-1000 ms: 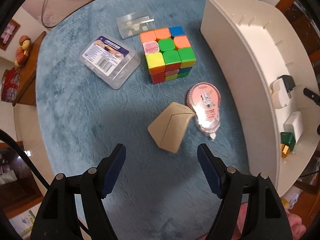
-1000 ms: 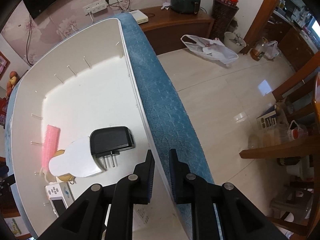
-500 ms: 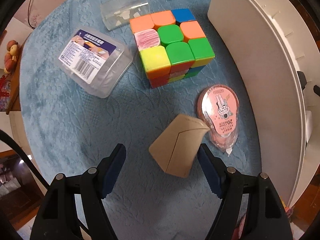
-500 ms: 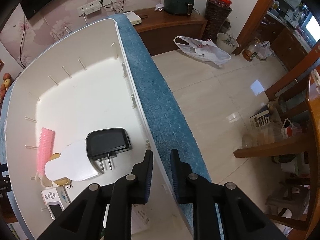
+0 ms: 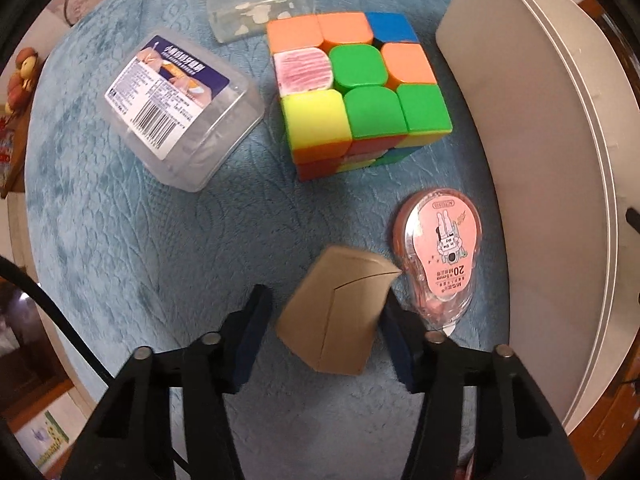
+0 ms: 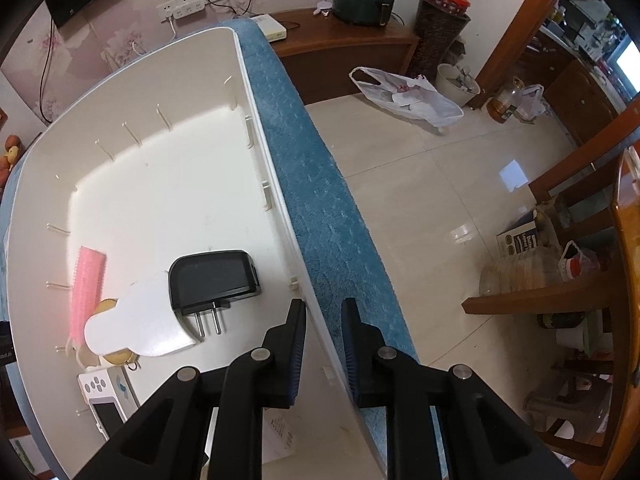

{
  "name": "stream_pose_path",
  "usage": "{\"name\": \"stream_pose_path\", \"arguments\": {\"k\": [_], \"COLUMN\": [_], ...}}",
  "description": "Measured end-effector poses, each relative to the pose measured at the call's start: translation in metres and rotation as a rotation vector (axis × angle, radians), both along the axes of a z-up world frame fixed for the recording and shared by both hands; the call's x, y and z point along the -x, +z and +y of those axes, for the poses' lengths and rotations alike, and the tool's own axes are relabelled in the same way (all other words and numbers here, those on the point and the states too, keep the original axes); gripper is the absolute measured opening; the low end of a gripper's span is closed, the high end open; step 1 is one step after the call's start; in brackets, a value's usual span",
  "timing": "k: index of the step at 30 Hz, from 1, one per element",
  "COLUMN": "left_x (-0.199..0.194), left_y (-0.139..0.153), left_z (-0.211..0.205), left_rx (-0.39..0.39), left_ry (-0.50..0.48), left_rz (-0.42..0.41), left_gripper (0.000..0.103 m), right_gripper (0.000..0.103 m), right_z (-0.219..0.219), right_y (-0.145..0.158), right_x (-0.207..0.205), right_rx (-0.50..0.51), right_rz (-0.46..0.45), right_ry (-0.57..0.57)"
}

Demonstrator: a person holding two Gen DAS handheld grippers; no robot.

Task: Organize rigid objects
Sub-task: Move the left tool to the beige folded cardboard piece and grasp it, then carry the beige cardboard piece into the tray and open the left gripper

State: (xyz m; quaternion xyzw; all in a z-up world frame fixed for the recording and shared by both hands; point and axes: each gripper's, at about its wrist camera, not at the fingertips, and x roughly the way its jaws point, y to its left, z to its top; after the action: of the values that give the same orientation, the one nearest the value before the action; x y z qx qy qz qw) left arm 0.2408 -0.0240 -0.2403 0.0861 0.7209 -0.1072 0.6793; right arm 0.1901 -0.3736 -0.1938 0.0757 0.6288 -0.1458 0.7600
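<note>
A tan folded wedge-shaped piece (image 5: 336,316) lies on the blue cloth between the fingers of my left gripper (image 5: 326,312), which points straight down. Its jaws are closing. The right pad meets the piece's edge, and a thin gap shows at the left pad. Beside the piece lies a pink correction tape (image 5: 438,256). Farther off are a colour cube (image 5: 356,92), a labelled clear box (image 5: 180,108) and a small clear case (image 5: 260,4). My right gripper (image 6: 322,308) is narrowly shut astride the side wall of the white bin (image 6: 276,208).
The bin's outer wall (image 5: 540,160) rises close to the right of the tape. Inside the bin lie a black plug adapter (image 6: 212,280), a pink comb (image 6: 86,288), a white bottle-shaped item (image 6: 136,328) and a small white device (image 6: 108,400). The cloth's edge (image 6: 332,240) drops to a tiled floor.
My left gripper has come down over the tan piece and its jaws have narrowed around it. The right gripper has kept its place on the bin wall.
</note>
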Motion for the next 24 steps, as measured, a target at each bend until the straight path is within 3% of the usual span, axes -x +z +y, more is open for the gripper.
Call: {"name": "stream_pose_path", "arguments": {"k": [9,17,24], "left_x": [0.017,0.057,0.095], "left_y": [0.000,-0.002,-0.002], "left_z": [0.001,-0.011,-0.024], "left_rx": [-0.042,-0.083,-0.098], "left_ry": [0.121,0.196,0.269], "left_rz": [0.042,0.068,0.103], "left_gripper": [0.053,0.053,0.053], "right_gripper": [0.013,0.009,0.008], "right_z": [-0.013,-0.025,-0.024], "right_y": [-0.002,-0.006,-0.010], "right_x": [-0.001,-0.005,-0.003], "right_rx": [-0.091,-0.192,-0.212], "right_rz": [0.014,0.043,0.082], "right_ry": [0.005,0.035,0.102]}}
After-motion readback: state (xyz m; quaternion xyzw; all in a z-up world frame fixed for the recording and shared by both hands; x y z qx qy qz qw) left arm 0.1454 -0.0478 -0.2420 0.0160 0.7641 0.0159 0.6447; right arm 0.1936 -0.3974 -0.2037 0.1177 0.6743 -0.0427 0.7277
